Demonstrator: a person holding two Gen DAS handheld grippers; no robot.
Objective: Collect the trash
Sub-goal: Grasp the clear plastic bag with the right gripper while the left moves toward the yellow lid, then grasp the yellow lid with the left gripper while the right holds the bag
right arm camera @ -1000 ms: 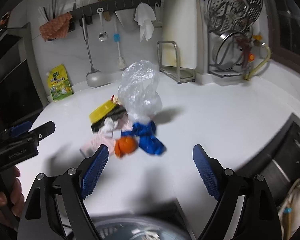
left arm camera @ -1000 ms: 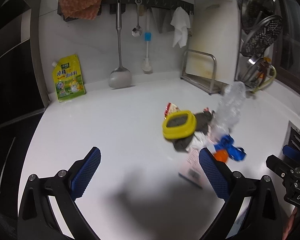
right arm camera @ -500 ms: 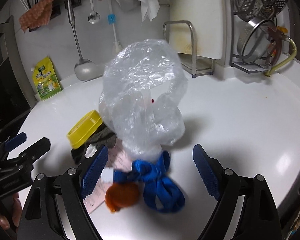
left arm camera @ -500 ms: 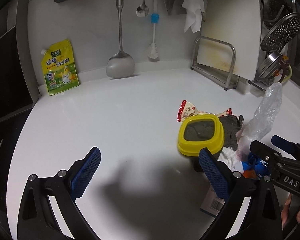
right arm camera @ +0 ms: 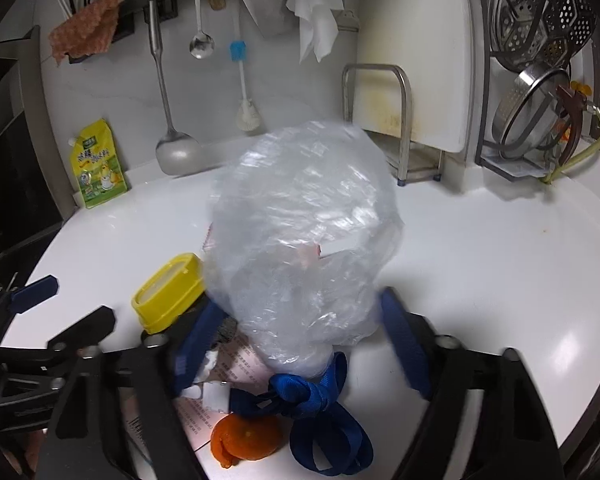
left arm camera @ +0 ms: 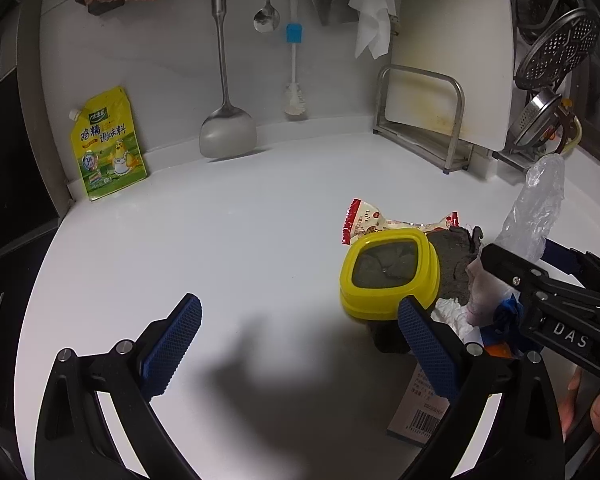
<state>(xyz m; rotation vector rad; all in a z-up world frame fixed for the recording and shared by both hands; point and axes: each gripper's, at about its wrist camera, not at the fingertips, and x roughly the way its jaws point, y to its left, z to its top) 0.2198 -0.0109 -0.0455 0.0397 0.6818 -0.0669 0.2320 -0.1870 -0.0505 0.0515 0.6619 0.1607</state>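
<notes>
Dim fisheye views — glare, motion blur

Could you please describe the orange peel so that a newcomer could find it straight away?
On the white counter sits a heap of trash under a crumpled clear plastic bag. At the heap's near edge, beside the blue strap, lies the orange peel, the only orange thing there.

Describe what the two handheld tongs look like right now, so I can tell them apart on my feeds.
Both look alike: black angular frames with silver screws, each finger ending in a blue cross-hatched pad. The left tongs show this clearly in their own view. The right tongs appear blurred in theirs; seen from the left view, their black body carries white lettering, "DAS". No cables or sleeves are visible.
</notes>
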